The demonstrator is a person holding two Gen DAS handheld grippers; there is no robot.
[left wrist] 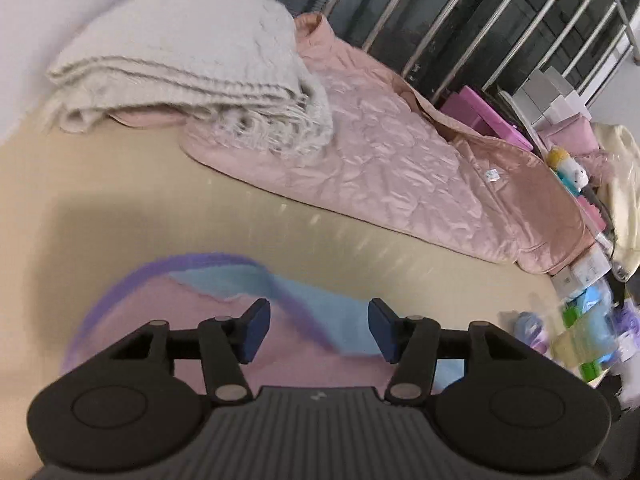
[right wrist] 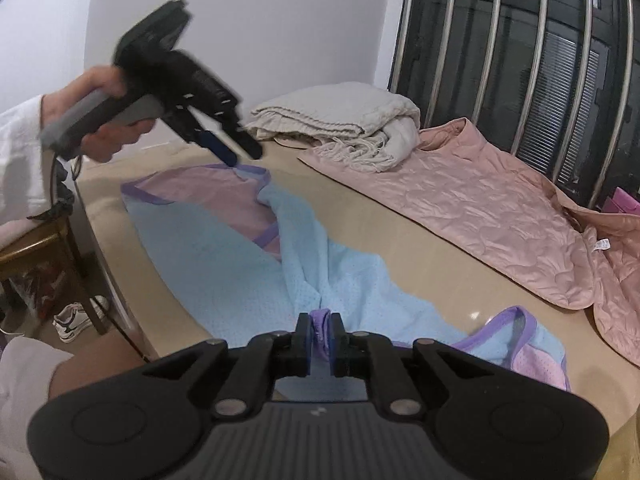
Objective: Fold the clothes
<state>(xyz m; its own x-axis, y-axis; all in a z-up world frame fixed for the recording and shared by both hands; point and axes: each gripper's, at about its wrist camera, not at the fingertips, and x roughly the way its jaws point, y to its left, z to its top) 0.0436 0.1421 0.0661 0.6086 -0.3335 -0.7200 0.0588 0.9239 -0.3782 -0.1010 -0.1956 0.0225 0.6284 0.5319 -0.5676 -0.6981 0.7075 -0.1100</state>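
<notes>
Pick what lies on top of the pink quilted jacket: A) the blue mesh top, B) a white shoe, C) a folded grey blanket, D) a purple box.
C: the folded grey blanket with its fringe rests on one end of the pink quilted jacket.

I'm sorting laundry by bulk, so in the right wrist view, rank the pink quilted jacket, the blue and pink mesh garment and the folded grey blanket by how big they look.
1. pink quilted jacket and blue and pink mesh garment: about alike; the garment lies nearer the camera, so unranked.
2. folded grey blanket: smallest, though farthest away.
</notes>
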